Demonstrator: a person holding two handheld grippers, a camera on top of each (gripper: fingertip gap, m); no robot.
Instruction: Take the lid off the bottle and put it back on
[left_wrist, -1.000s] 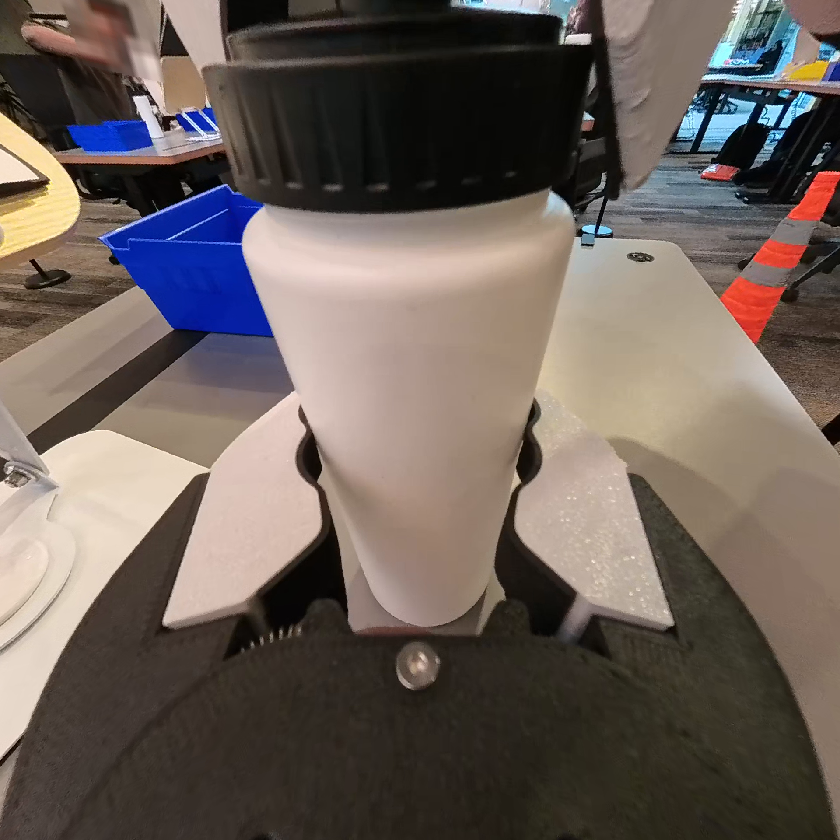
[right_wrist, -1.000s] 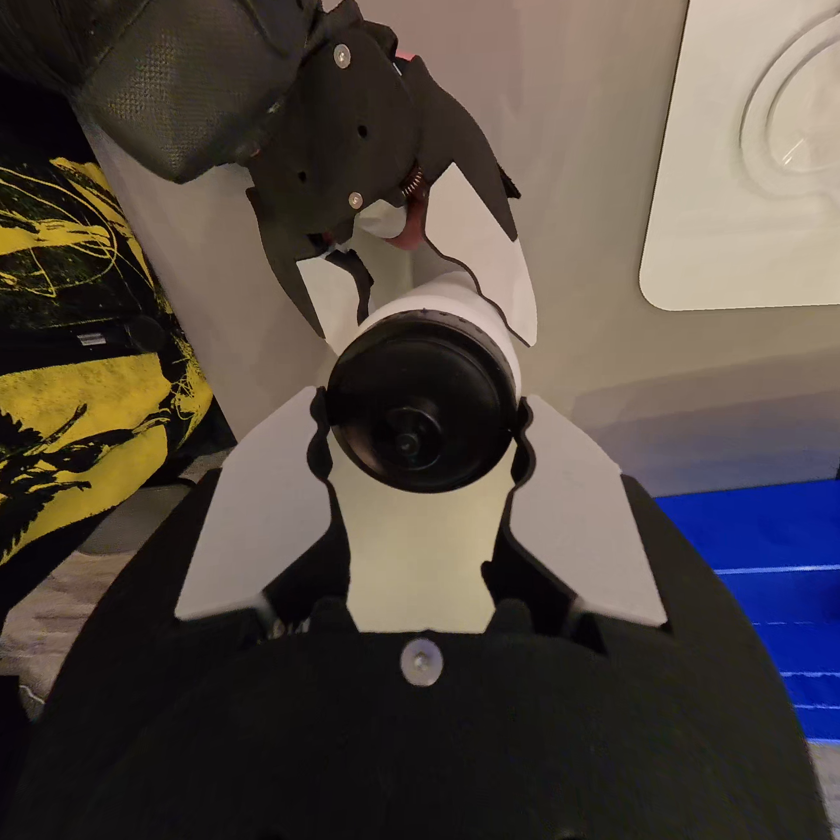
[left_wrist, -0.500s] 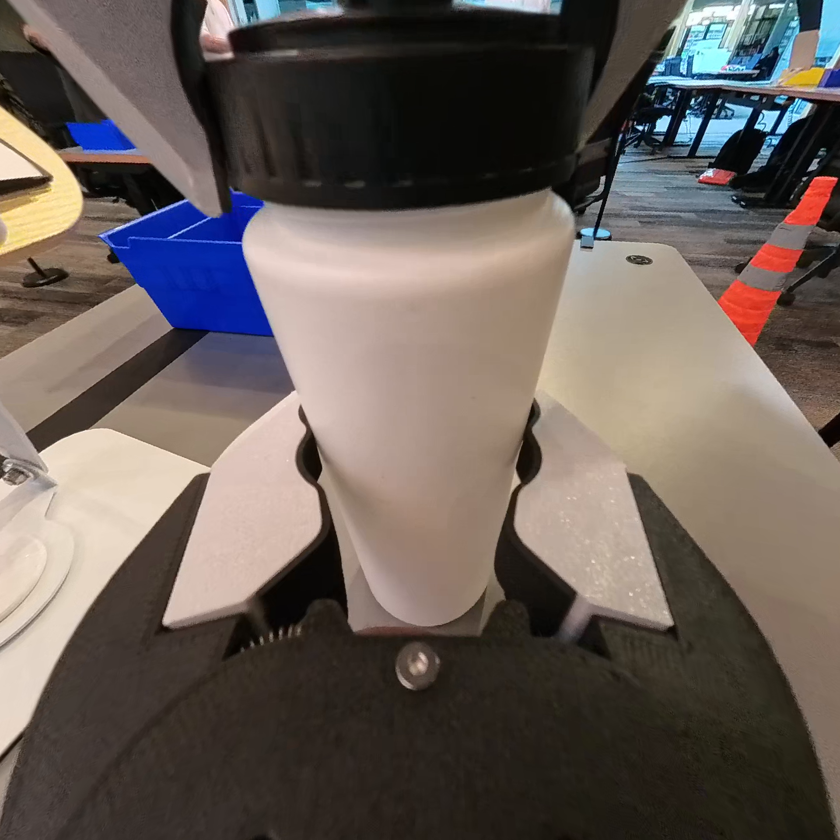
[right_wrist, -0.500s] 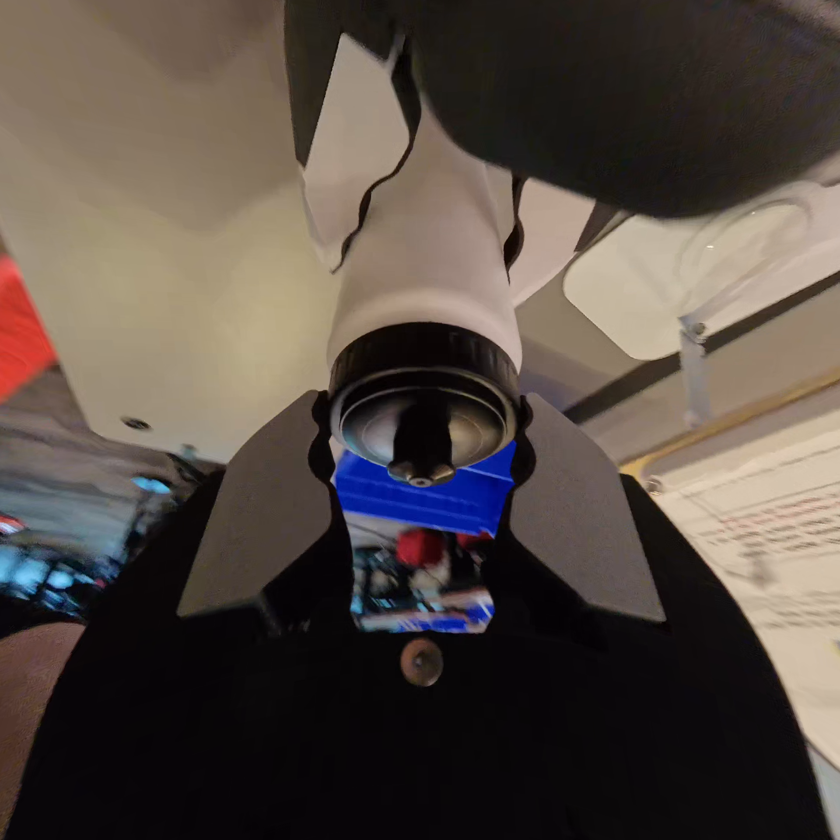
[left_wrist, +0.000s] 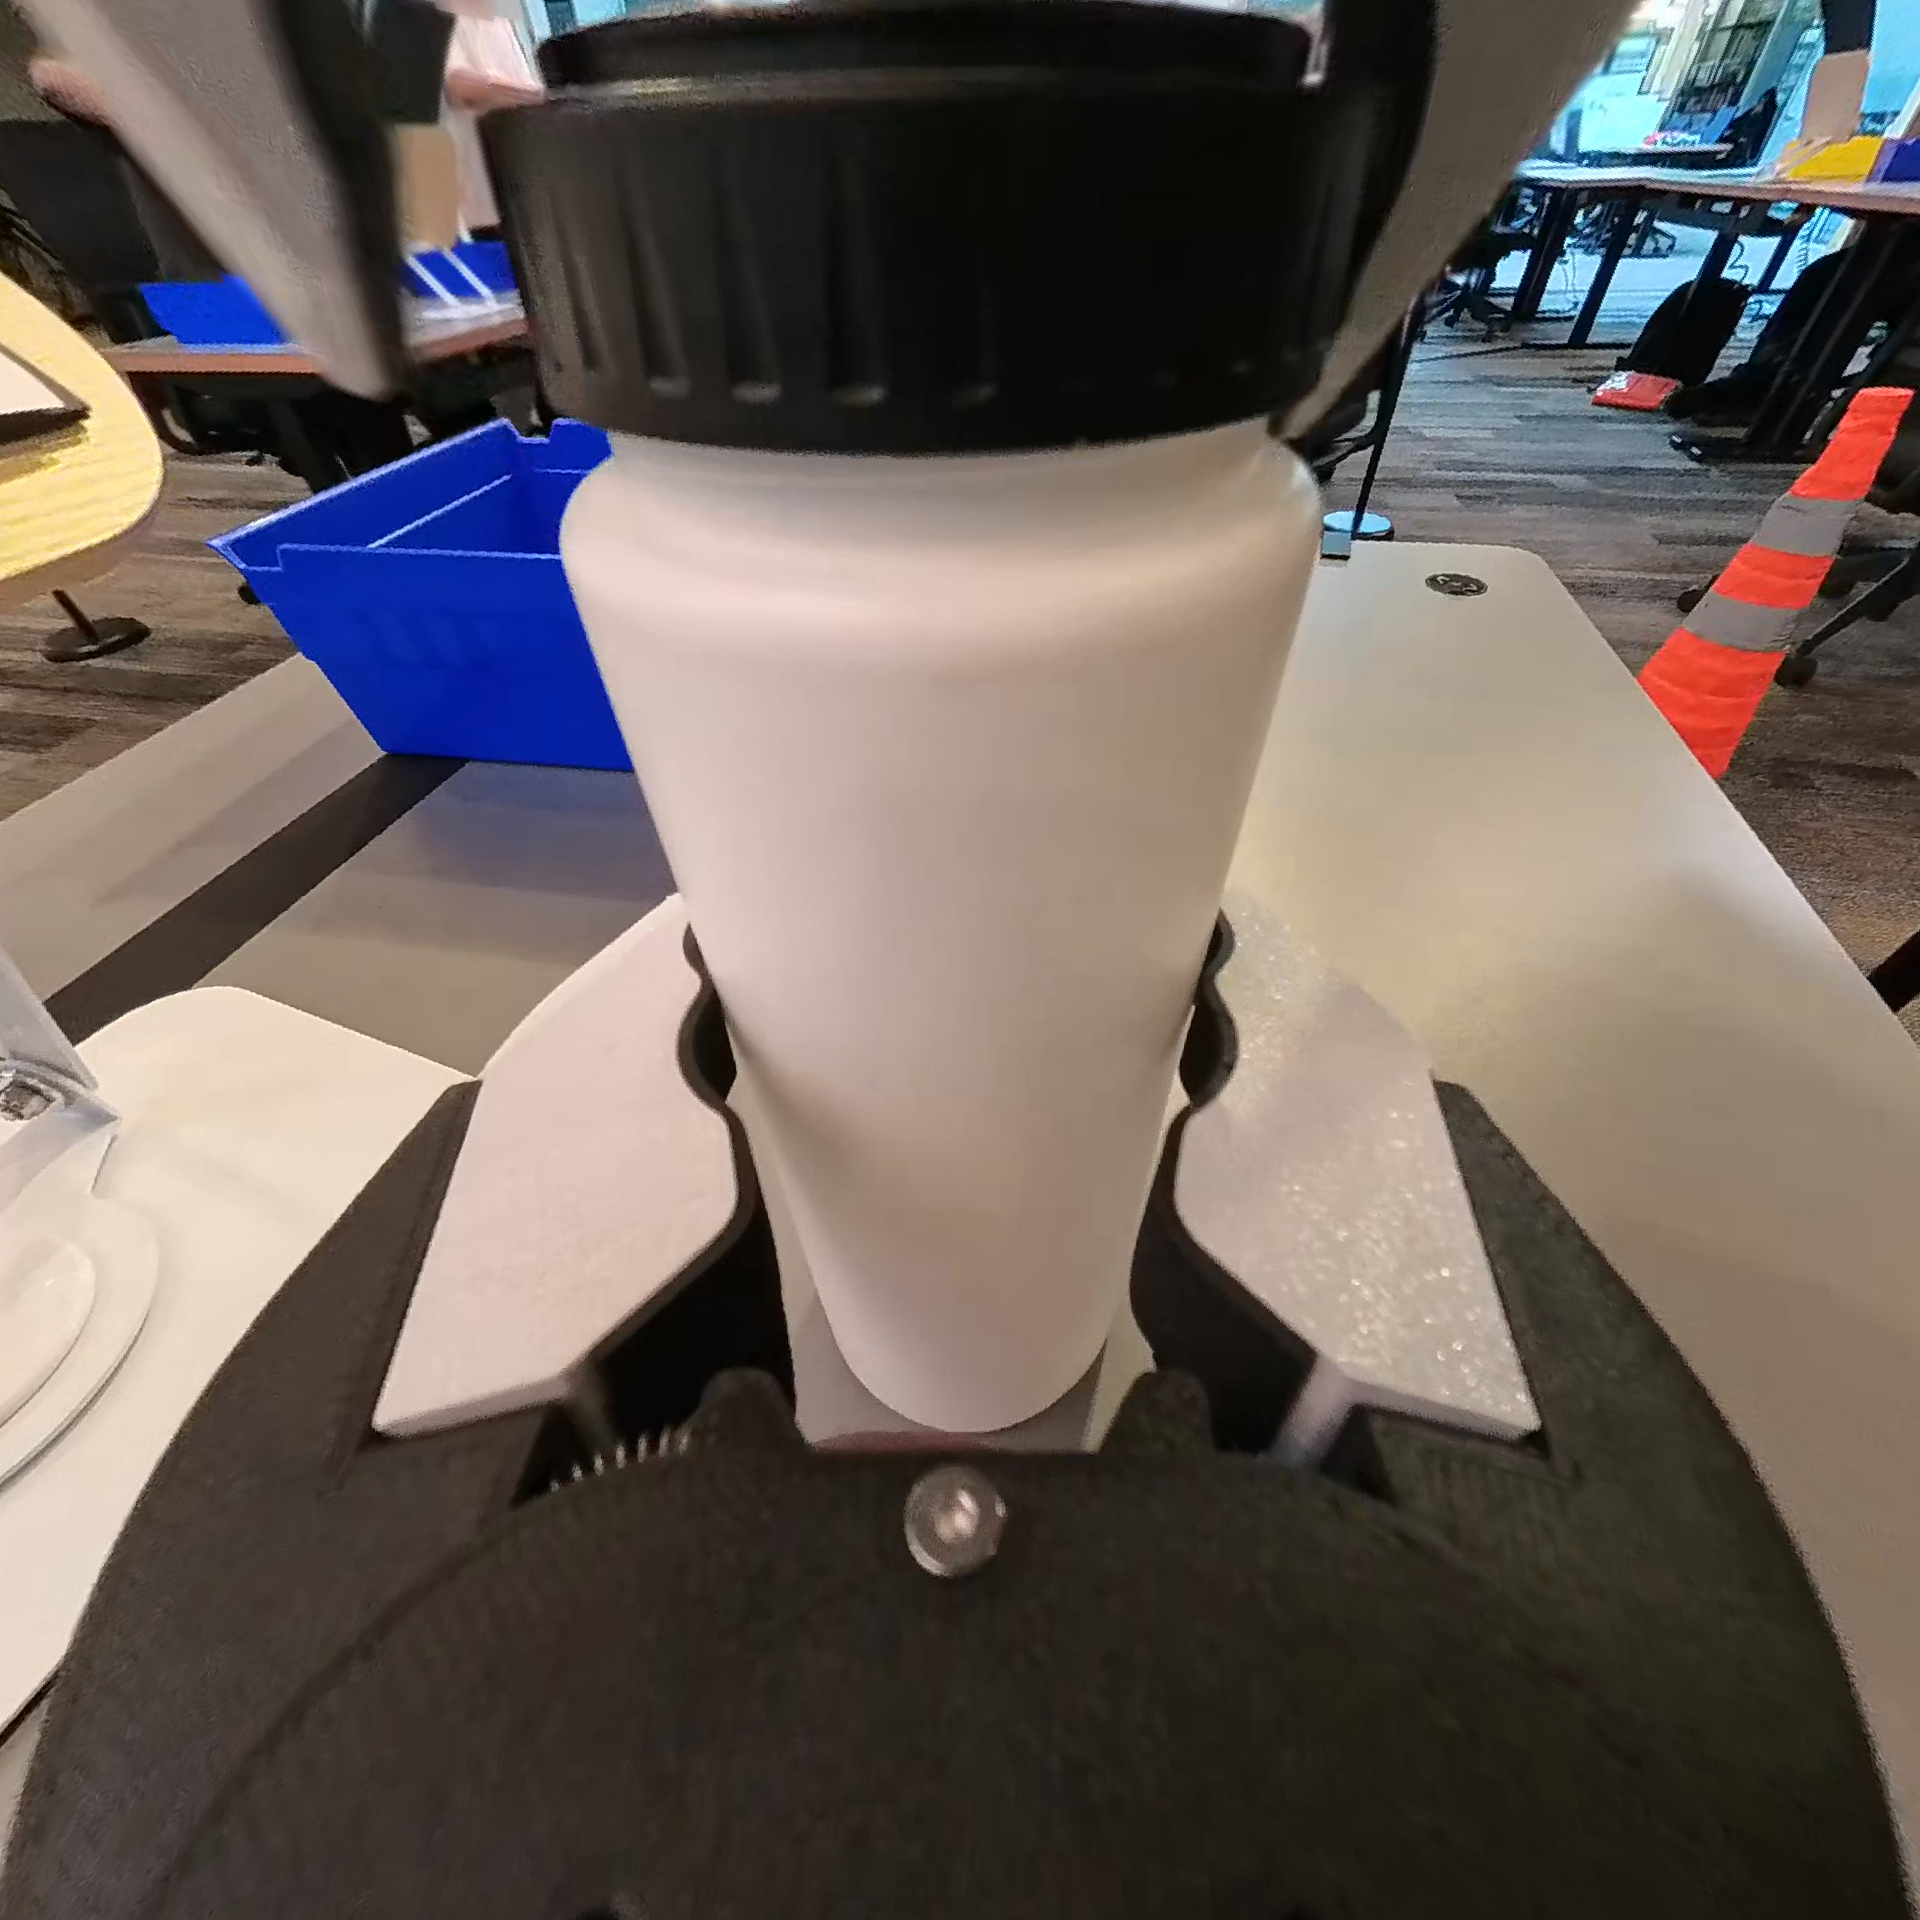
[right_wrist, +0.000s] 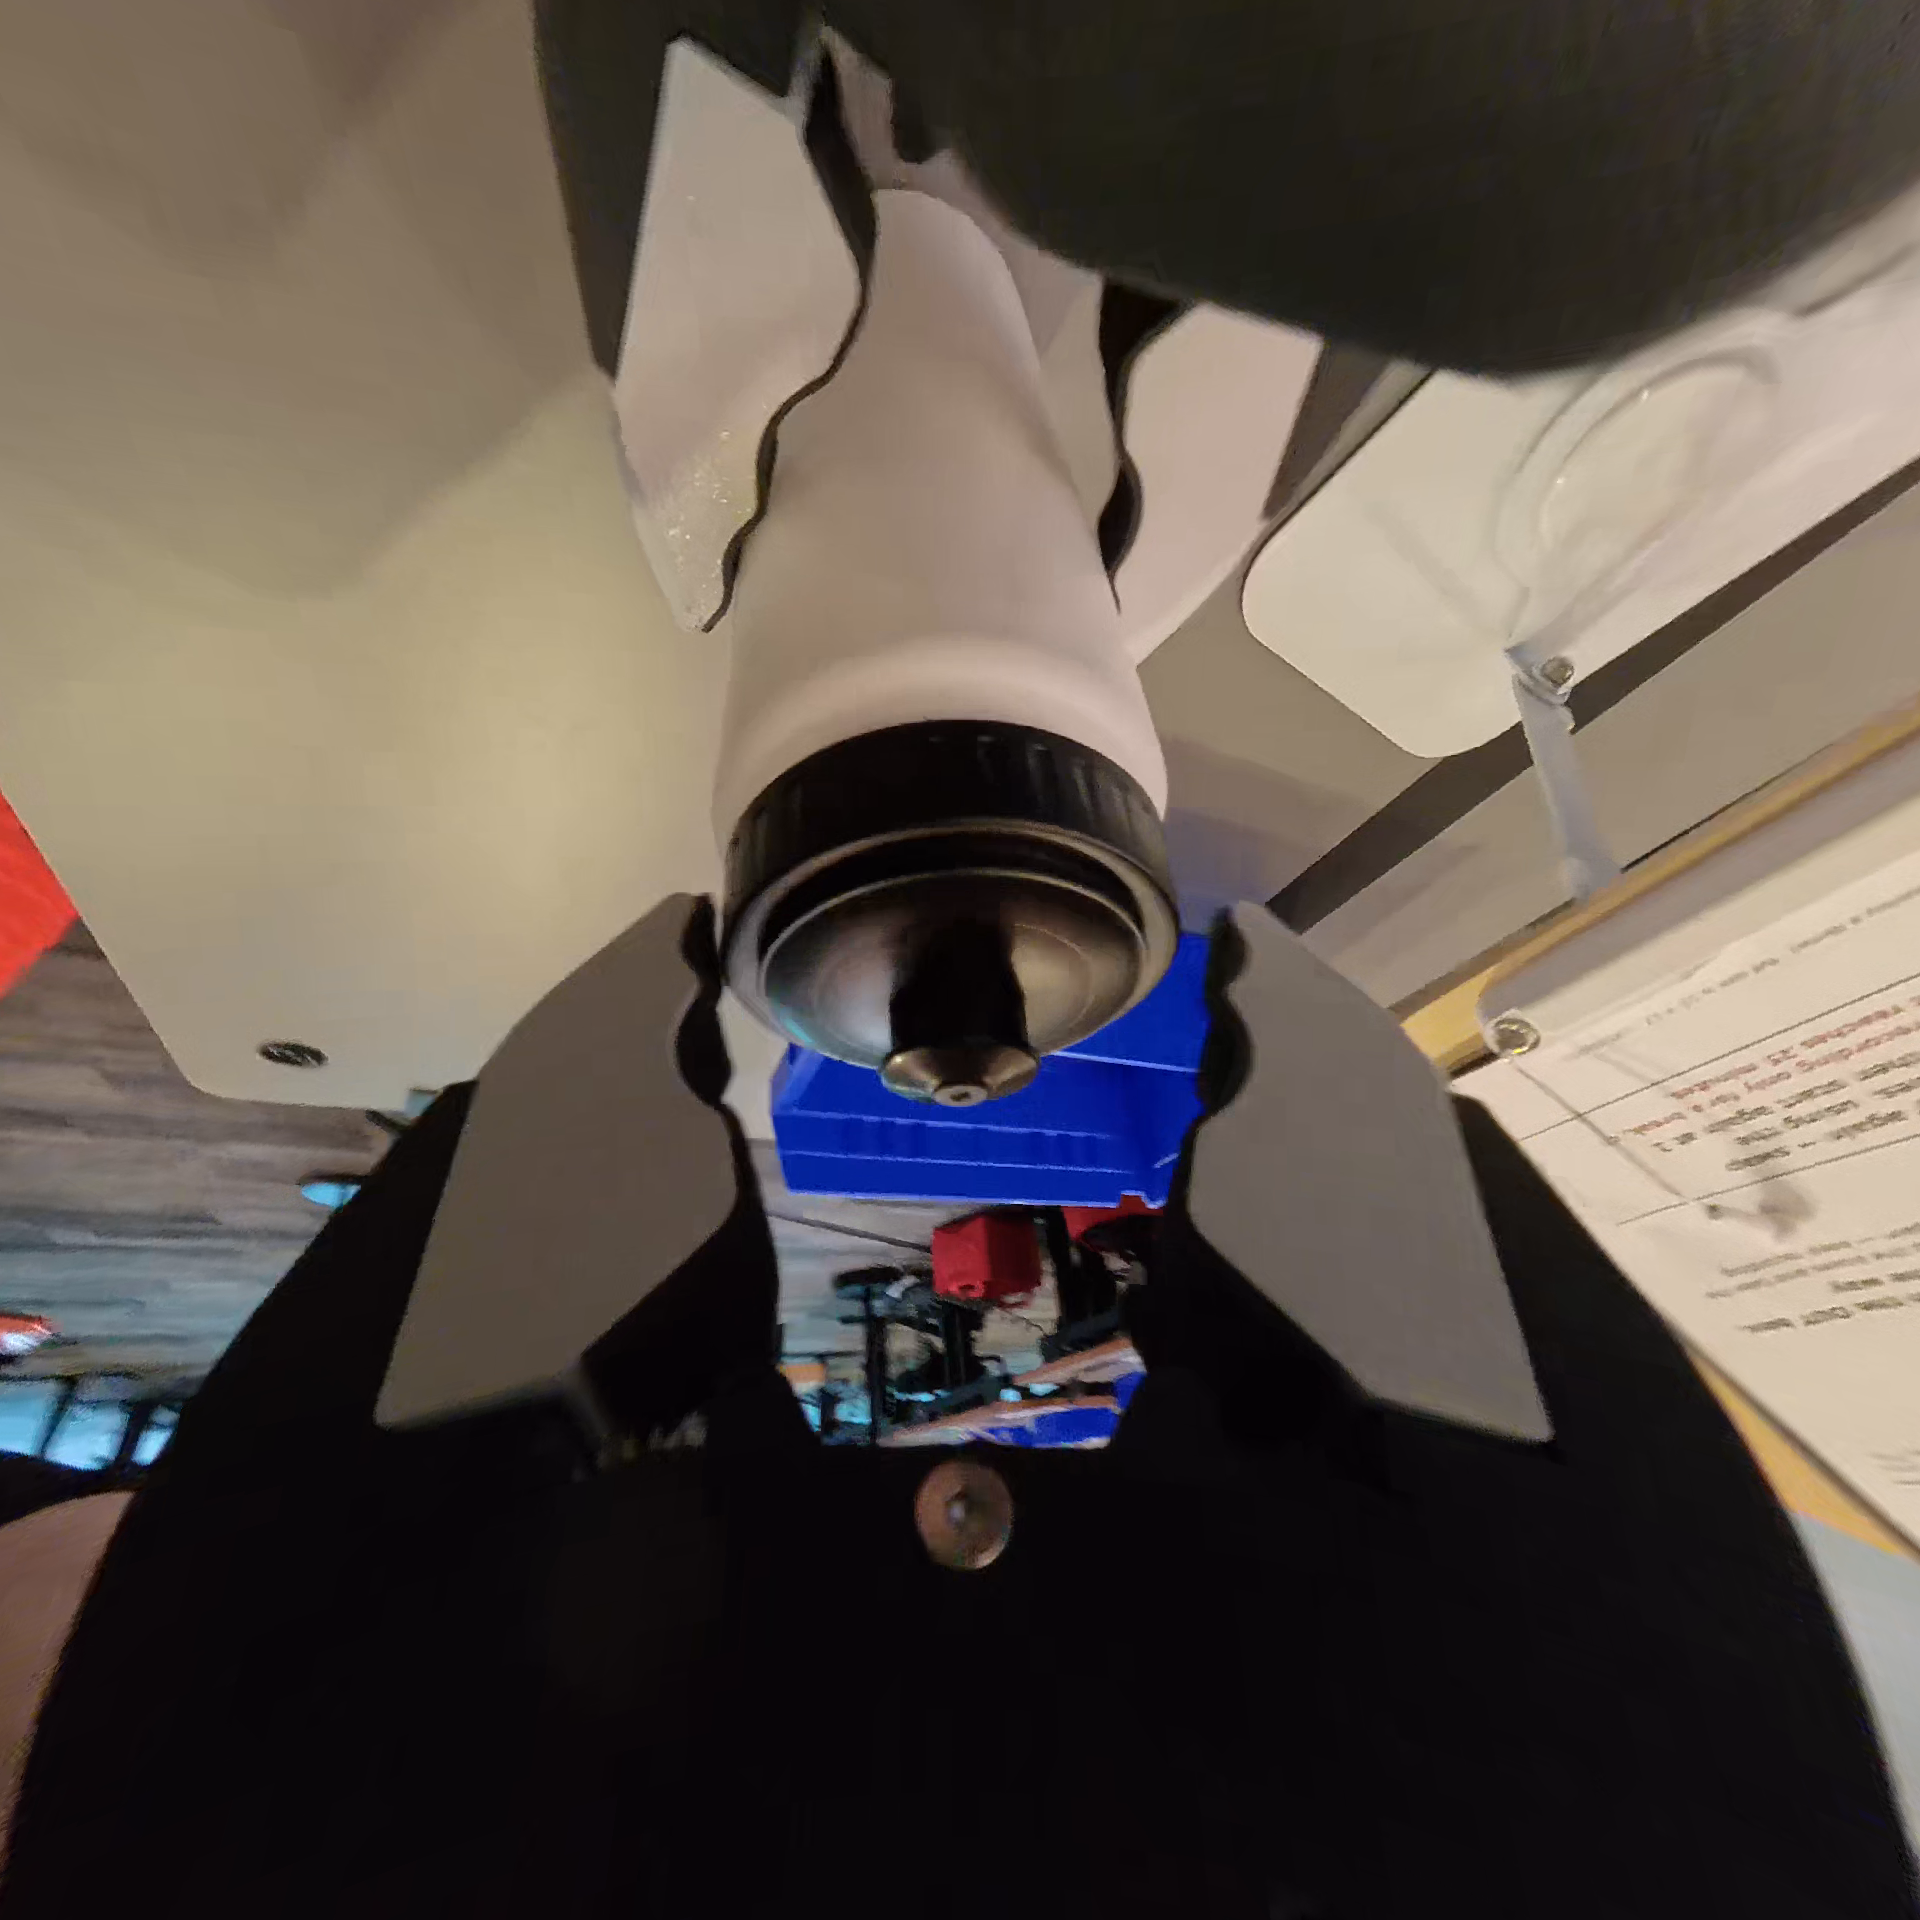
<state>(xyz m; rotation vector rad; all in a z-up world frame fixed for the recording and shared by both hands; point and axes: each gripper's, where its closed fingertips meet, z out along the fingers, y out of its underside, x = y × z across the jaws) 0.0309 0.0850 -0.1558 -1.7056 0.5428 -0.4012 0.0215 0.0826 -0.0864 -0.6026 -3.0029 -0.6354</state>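
My right gripper (right_wrist: 961, 961) sits spread around the black lid (right_wrist: 951, 894), its left finger brushing the rim, the other clear. Left gripper (left_wrist: 956, 1049) pinches the white bottle (left_wrist: 935, 883), lid seated. I'd close squarely before twisting. Pale table (left_wrist: 1455, 831) below, blue bin (left_wrist: 436, 623) behind, orange cone (left_wrist: 1766, 582) beyond.

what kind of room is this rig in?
Likely an open-plan office or lab: rows of desks behind, a blue parts bin on the grey table, and an orange traffic cone on the carpet.
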